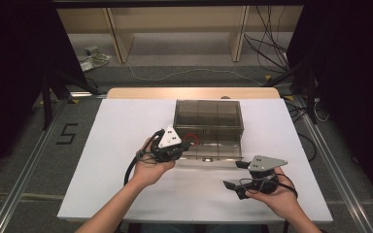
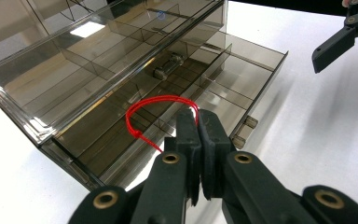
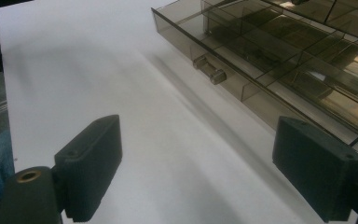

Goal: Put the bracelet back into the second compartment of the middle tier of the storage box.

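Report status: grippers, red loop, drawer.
Left gripper shut on red loop, above open drawer. Right gripper open, nothing between jaws. Nothing blocking.

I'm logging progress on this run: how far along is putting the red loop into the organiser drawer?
Done: the bottom drawer of the smoky organiser box is pulled out. In hand: the left gripper, jaws shut, pinches the red loop above the drawer's compartments. The right gripper waits open over the white table. Left, probably: dropping the loop in and closing the drawer.

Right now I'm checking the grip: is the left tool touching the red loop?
Touching. The left gripper view shows the left tool shut on the red loop, above the open drawer.
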Motion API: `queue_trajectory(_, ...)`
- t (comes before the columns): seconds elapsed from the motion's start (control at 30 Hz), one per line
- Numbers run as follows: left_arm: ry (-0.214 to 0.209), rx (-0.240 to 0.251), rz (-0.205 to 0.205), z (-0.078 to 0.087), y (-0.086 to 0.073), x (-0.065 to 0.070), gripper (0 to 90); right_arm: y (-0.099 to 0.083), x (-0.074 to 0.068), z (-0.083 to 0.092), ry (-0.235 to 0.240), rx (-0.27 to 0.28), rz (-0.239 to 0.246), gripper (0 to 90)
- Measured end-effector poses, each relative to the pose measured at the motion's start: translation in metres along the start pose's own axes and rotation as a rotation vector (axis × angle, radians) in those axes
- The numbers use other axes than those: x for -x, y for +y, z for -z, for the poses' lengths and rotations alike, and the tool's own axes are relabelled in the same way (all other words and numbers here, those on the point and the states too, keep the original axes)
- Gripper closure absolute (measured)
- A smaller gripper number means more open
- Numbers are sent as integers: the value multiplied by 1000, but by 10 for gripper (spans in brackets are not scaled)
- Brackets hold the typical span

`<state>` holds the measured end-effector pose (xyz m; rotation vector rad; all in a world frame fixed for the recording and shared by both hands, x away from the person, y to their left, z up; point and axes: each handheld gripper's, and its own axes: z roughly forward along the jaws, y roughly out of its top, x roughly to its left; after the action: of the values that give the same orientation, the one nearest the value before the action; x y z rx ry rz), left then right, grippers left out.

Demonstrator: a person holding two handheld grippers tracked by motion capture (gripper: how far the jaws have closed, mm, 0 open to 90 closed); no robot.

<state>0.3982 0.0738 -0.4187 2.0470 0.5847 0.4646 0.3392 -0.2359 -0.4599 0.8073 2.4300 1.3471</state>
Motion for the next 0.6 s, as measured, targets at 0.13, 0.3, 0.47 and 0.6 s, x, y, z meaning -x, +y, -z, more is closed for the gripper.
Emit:
queue_trajectory(0.13, -2, 0, 0, -1, 0, 1, 880, 0, 0, 0, -1, 1, -3, 164)
queue_trajectory(0.3, -4, 0, -2, -1, 1, 2, 880, 0, 0, 0, 0, 0, 0, 165)
queue_trajectory(0.47, -6, -2, -6, -3, 2, 3, 880, 0, 0, 0, -1, 1, -3, 165)
queue_trajectory(0.6, -11, -7, -5, -4, 2, 4, 880, 0, 0, 0, -1, 0, 1, 165)
